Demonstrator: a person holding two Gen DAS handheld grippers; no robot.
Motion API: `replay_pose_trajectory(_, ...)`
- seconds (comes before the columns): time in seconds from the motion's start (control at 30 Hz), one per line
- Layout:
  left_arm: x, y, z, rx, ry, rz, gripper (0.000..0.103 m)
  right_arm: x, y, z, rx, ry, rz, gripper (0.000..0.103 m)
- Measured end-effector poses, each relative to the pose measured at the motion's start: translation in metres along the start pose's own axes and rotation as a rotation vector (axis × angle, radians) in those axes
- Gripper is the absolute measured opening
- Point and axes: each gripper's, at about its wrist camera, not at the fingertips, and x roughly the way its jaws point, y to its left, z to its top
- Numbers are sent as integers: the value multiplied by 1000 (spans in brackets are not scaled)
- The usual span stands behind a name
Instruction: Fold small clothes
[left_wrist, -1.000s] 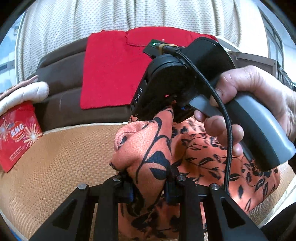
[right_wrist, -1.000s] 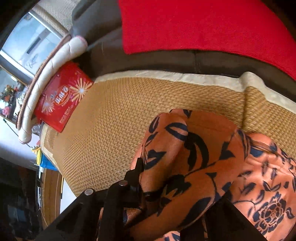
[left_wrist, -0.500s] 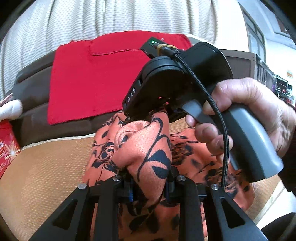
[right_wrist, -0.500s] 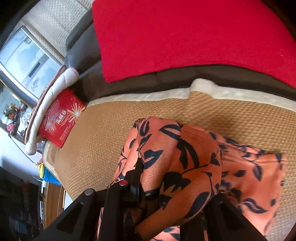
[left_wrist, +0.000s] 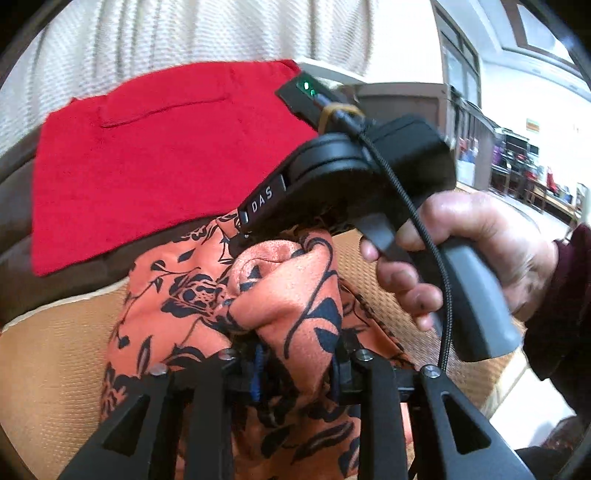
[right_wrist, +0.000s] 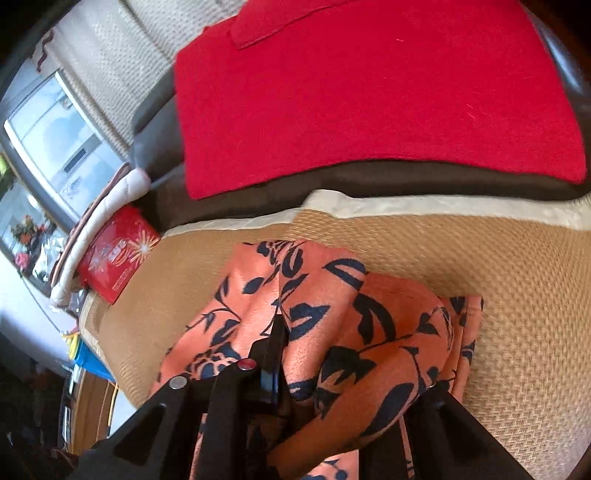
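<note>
An orange garment with a black floral print (left_wrist: 280, 295) is bunched between both grippers, above a woven tan mat (left_wrist: 48, 354). My left gripper (left_wrist: 297, 354) is shut on a fold of it. My right gripper (right_wrist: 325, 354) is shut on another fold of the same garment (right_wrist: 354, 325), which drapes over its fingers. The right gripper's black body and the hand holding it (left_wrist: 461, 243) fill the right of the left wrist view, just beyond the cloth. The garment's lower part lies on the mat (right_wrist: 517, 280).
A red cloth (right_wrist: 369, 96) lies on a dark brown cushion (right_wrist: 369, 181) behind the mat; it also shows in the left wrist view (left_wrist: 147, 162). A red packet (right_wrist: 118, 251) and a white padded roll (right_wrist: 107, 199) sit at the mat's far left. A cream backrest (left_wrist: 184, 37) rises behind.
Both grippers, still shut on the garment, have carried it toward the red cloth and brown cushion. More of the garment now hangs spread out below them.
</note>
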Motion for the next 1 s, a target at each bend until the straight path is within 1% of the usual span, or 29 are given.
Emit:
replay_pose_trajectory(0.03,-1,0,0,-3,9,-25,38,1,-9,-3,18,-1,4,18)
replay_pose_trajectory(0.1,-5,8,0,-12,16,-100,46,7,-23,-10,50,1,0,18)
replay_pose_trajectory(0.17,-20,17,3,2,-15,-156,49,7,-31,-13,75,-9,6,18)
replay_pose_trajectory(0.2,-29,18,3,11,-38,-160,51,4,-33,-14,93,-27,19,18)
replay_pose_trajectory(0.23,-39,30,-2,24,-77,-149,54,0,-32,-13,104,-46,35,17)
replay_pose_trajectory(0.27,-51,34,-4,37,-113,-127,56,-9,-28,-11,102,-76,46,17)
replay_pose_trajectory(0.3,-63,42,-4,52,-157,-82,59,-17,-23,-7,89,-98,47,17)
replay_pose_trajectory(0.37,-76,57,-9,48,-195,-33,62,-37,-9,2,50,-147,40,17)
replay_pose_trajectory(0.4,-79,70,-9,26,-202,-9,62,-44,-6,5,36,-160,35,17)
replay_pose_trajectory(0.5,-75,101,-9,-50,-165,66,62,-63,-7,9,23,-187,13,17)
replay_pose_trajectory(0.57,-62,123,-8,-125,-108,103,62,-67,-15,6,37,-173,-4,17)
replay_pose_trajectory(0.6,-57,132,-8,-162,-83,106,62,-67,-24,2,58,-161,-24,17)
replay_pose_trajectory(0.67,-41,155,-6,-260,-34,99,62,-65,-38,-7,108,-142,-20,17)
replay_pose_trajectory(0.7,-31,164,-8,-301,-10,83,62,-64,-46,-15,136,-135,-19,17)
replay_pose_trajectory(0.73,-19,174,-11,-339,30,66,62,-64,-47,-18,147,-132,-20,17)
replay_pose_trajectory(0.8,-4,183,-13,-382,67,68,62,-71,-42,-27,161,-145,-14,17)
replay_pose_trajectory(0.87,8,189,-6,-394,81,68,62,-83,-30,-33,143,-184,-12,16)
replay_pose_trajectory(0.9,11,186,-5,-388,79,62,62,-92,-23,-38,134,-210,-6,16)
replay_pose_trajectory(1.0,18,170,-5,-317,97,27,62,-109,-16,-53,136,-249,-9,16)
